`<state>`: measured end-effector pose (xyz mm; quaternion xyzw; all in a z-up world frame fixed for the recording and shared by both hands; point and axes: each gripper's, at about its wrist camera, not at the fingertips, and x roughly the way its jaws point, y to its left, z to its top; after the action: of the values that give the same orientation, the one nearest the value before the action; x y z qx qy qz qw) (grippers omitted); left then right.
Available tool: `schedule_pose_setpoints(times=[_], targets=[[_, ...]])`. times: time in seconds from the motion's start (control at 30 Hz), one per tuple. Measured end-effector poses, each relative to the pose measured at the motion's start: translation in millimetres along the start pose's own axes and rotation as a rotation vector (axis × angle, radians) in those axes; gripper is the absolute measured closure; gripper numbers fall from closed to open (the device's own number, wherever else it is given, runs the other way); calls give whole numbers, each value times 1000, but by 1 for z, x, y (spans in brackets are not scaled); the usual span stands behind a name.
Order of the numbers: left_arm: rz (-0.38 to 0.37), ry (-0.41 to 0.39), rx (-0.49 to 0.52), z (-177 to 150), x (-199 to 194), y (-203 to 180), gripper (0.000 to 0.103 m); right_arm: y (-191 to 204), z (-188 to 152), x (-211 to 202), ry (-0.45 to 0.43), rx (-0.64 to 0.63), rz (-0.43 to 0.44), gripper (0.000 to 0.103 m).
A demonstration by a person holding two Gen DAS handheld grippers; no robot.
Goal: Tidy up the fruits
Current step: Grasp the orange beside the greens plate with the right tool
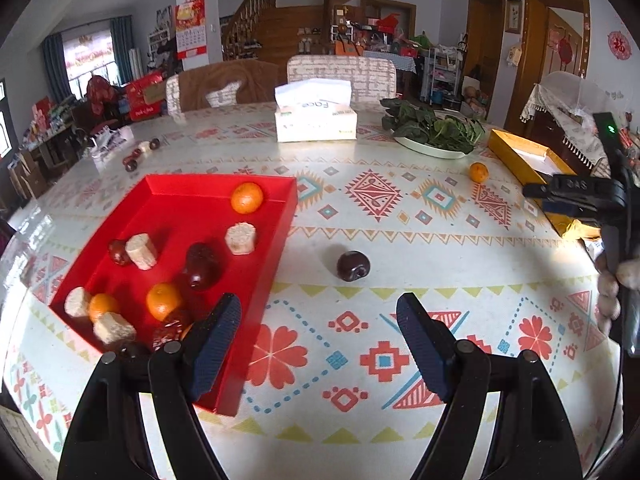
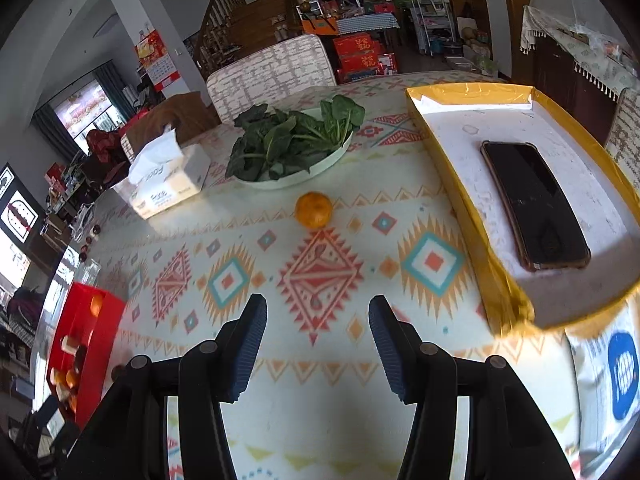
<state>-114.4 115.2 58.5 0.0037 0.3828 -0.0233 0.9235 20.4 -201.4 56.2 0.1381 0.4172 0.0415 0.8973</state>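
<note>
A red tray (image 1: 280,236) lies on the patterned table at my left. It holds several oranges, dark red fruits and pale corn-like chunks. A dark red fruit (image 1: 352,266) lies loose on the cloth, ahead of my open, empty left gripper (image 1: 320,320). A loose orange (image 1: 479,172) sits farther right; it also shows in the right wrist view (image 2: 314,209), straight ahead of my open, empty right gripper (image 2: 318,328). The red tray (image 2: 104,332) shows at that view's left edge.
A gold-rimmed box (image 2: 472,216) holding a black phone (image 2: 534,204) stands at the right. A plate of green leaves (image 2: 292,148) and a tissue box (image 1: 315,120) stand at the back. Small dark fruits (image 1: 138,156) lie far left. Chairs stand behind the table.
</note>
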Motion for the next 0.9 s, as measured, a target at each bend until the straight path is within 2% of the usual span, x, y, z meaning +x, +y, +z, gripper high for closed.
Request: schedule_pose_setpoints(times=[0.23,0.47,0.53,0.57,0.63,0.8,0.9], targets=[[-51,26,-5,9,19,1,23,3,39,48,34,-22,-38,45],[-73,6,8,22,29,1,23,11,61,86,56,-38,-78,45],[-79,8,4,23,32,2,23,15,62,93,66,-55,-101,51],[-82,10,2,24,34,3,23,17,61,95,69,-67,-115,59],[-82,18,-4,23,38,4,23,20,61,98,74,-85,-129,66],[-84,29,-17,21,40,7,23,24,53,88,62,-97,-134,67],[-85,28,-19,19,38,7,23,24,41,64,51,-79,-77,67]])
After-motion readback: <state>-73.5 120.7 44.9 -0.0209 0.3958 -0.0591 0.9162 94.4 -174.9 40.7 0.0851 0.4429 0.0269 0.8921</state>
